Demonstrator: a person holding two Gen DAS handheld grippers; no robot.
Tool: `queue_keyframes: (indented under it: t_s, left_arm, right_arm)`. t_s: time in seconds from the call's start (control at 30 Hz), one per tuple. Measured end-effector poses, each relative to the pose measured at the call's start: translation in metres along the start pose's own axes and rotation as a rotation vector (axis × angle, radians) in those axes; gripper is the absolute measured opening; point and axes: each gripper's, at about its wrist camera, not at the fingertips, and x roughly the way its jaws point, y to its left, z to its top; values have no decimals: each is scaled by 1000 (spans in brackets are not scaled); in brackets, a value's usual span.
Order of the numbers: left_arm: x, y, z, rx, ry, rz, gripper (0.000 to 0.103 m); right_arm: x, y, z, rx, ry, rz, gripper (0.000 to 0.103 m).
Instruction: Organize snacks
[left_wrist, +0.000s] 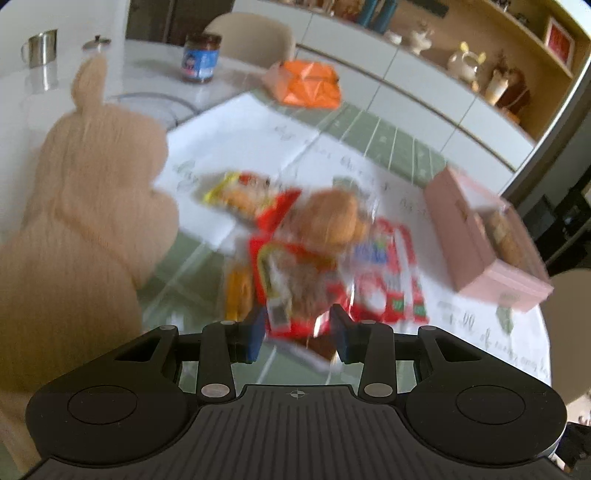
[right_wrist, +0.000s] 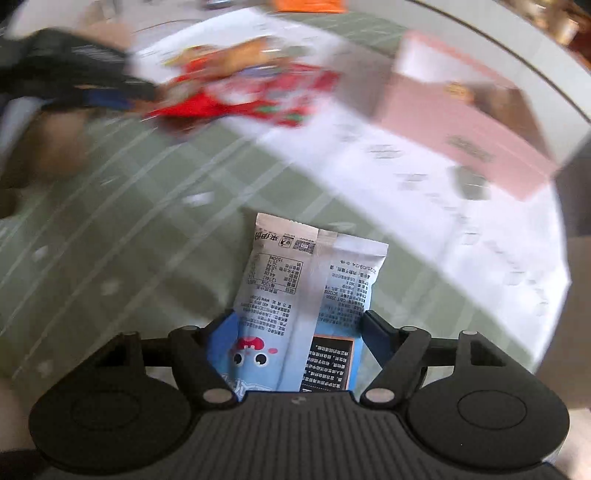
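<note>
In the left wrist view my left gripper (left_wrist: 298, 334) stands around the near end of a red snack packet (left_wrist: 295, 291) with a clear window; the frame is blurred and I cannot tell whether it grips. More packets (left_wrist: 388, 280) lie in a pile behind it. A pink box (left_wrist: 480, 236) stands to the right with snacks inside. In the right wrist view my right gripper (right_wrist: 293, 325) is shut on a light blue snack packet (right_wrist: 306, 288) above the green mat (right_wrist: 129, 221). The left gripper (right_wrist: 107, 98) shows at the top left by the red pile (right_wrist: 251, 96). The pink box (right_wrist: 461, 122) is at the upper right.
A plush toy (left_wrist: 96, 206) stands close on the left. A jar (left_wrist: 201, 57), a steel mug (left_wrist: 40, 48) and an orange bag (left_wrist: 310, 83) sit at the back of the table. White paper sheets (left_wrist: 236, 133) cover part of the mat. A shelf unit (left_wrist: 461, 62) runs behind.
</note>
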Motion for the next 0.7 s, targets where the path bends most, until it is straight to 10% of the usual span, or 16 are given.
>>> queue_keyframes:
  t_s: [0.33,0.53,0.7]
  left_arm:
    - [44,3,14,122,92,149,28]
    - [27,0,-9,123,111,53,25]
    - [1,-6,-45,123,132,-8,24]
  right_arm:
    - [14,-51,2,166,11,10,82]
    - [0,-32,17,68,-115,-73,82]
    - [-4,-12,67,-20,-169,19,82]
